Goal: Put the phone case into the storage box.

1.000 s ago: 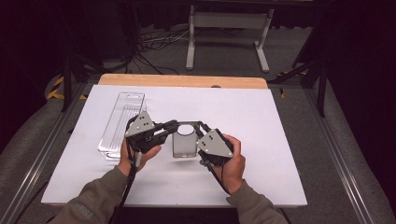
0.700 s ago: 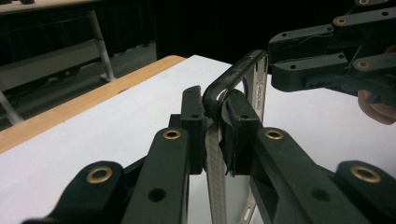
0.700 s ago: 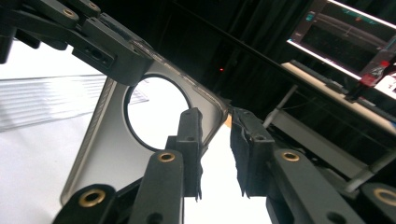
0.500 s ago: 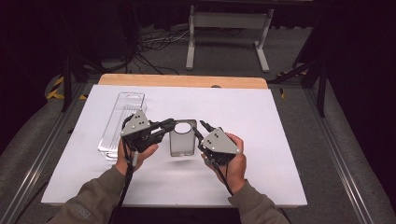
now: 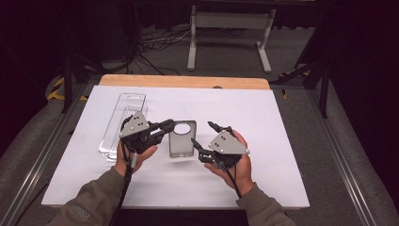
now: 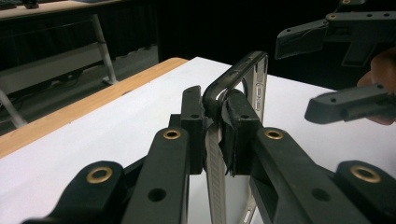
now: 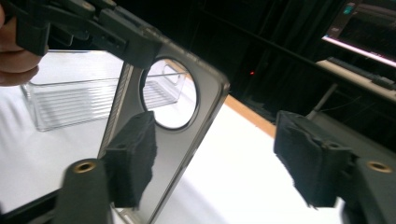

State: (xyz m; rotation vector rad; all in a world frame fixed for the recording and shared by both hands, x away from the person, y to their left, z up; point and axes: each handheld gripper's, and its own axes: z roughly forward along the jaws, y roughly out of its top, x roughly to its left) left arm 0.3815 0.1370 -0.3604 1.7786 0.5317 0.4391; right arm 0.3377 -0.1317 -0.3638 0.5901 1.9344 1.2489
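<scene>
Case (image 5: 181, 139): a smoky, translucent phone case with a round camera cutout is held above the white table (image 5: 282, 117), between the two hands, just beside the clear tray (image 5: 123, 123).
Left gripper (image 5: 165, 126): the jaws are clenched on the case's top corner, beside the cutout; in the left gripper view the rim (image 6: 233, 77) is seen pinched between the black pads, so the case is kept upright and off the table.
Right gripper (image 5: 204, 136): the jaws have just been opening and stand released; in the right gripper view one pad (image 7: 133, 156) sits beside the case's face (image 7: 187, 135) and the other (image 7: 306, 165) well apart, nothing being pressed. The hold appears to be left to the left gripper alone.
Materials: the case is judged soft and flexible, glossy, with rounded corners and ribbed sides; the tray is rigid clear plastic with a ridged floor; the pads are rough black foam.
Setting: a wooden strip (image 5: 183, 81) is seen along the table's far edge.
</scene>
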